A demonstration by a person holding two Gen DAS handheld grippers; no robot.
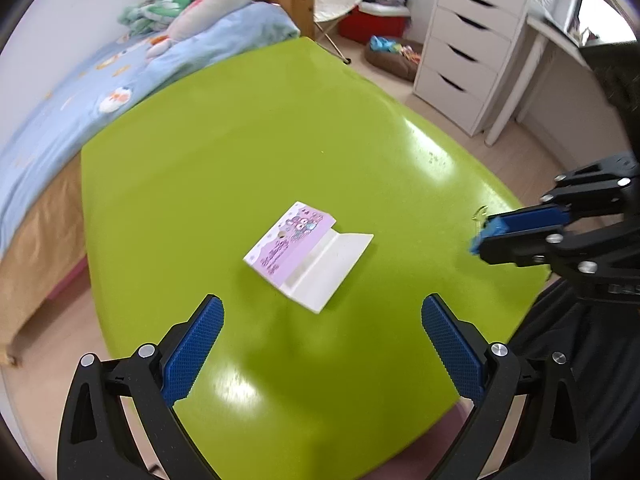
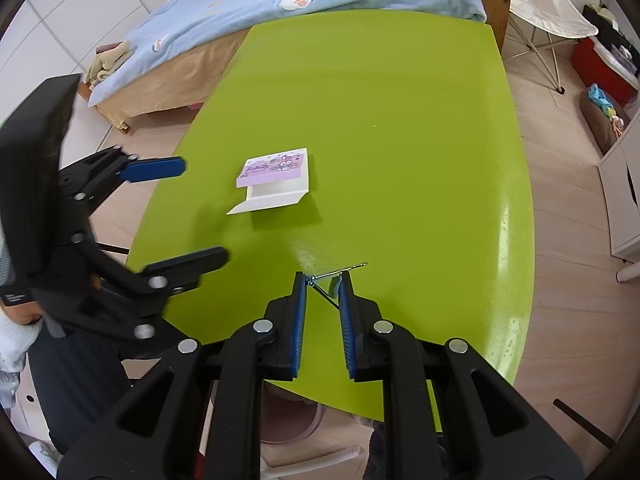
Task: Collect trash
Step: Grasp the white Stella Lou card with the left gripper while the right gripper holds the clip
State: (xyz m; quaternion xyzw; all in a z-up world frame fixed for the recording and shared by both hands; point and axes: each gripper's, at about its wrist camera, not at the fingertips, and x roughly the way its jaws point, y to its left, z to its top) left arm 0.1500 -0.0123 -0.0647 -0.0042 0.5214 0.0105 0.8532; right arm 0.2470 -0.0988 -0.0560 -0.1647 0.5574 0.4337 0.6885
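Observation:
A flattened purple-and-white cardboard package (image 1: 306,255) lies near the middle of the green table (image 1: 240,140); it also shows in the right wrist view (image 2: 274,180). My left gripper (image 1: 322,312) is open and empty, just short of the package. It shows from the side in the right wrist view (image 2: 202,210). My right gripper (image 2: 323,278) is shut on a small clear plastic scrap with a thin metal pin (image 2: 334,280), above the table's near right part. It shows in the left wrist view (image 1: 480,232) at the right edge.
A bed with a blue cover (image 1: 80,92) runs along the table's far left side. A white drawer unit (image 1: 468,40), a folding chair (image 1: 336,12), a red bin (image 1: 372,20) and a pet bed with toys (image 1: 394,56) stand beyond. A pale round bin rim (image 2: 296,424) shows under the near table edge.

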